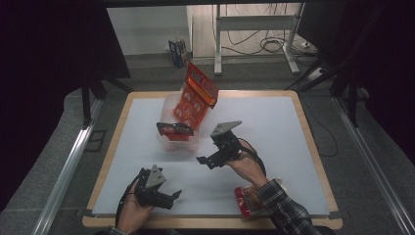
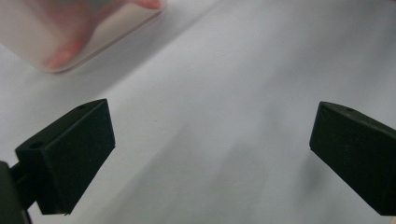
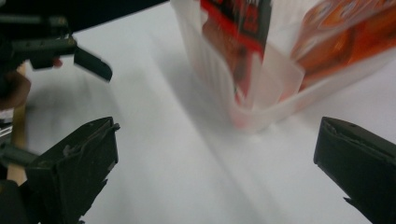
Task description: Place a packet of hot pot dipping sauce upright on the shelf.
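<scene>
High view: white table point(image 1: 274, 127), grey floor point(image 1: 54, 147); both claws wide, empty

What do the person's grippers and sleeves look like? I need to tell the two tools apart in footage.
Both are black two-jaw tools with blocky pads, each with a grey three-cornered plate and a black cable. The right gripper comes from a dark plaid sleeve; the left gripper's forearm is cut off.
</scene>
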Demonstrator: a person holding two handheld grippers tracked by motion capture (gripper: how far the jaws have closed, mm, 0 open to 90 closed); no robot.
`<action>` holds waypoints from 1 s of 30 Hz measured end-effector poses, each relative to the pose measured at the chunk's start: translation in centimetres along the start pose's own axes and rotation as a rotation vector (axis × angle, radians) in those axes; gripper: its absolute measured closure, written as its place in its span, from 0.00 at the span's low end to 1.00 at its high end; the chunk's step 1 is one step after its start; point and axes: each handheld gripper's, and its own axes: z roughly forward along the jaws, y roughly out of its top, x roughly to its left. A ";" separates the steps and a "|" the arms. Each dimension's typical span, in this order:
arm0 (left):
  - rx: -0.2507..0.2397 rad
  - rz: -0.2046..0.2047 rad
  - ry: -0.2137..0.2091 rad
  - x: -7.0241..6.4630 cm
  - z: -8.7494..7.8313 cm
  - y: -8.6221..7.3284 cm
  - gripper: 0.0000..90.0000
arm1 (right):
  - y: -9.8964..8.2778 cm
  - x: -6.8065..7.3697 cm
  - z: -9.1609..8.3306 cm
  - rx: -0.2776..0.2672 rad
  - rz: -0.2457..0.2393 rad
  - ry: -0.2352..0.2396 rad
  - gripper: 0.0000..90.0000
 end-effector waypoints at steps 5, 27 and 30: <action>-0.011 0.002 -0.010 0.1 0.0 -0.1 0.00 | -1.0 0.2 -0.2 0.022 0.002 0.013 0.00; -0.027 0.041 -0.009 -0.1 0.2 -0.2 0.00 | -3.0 1.3 -1.4 0.062 -0.023 0.009 0.00; -0.033 0.045 -0.010 -0.1 0.2 -0.2 0.00 | -3.7 1.3 -1.7 0.069 0.003 0.029 0.00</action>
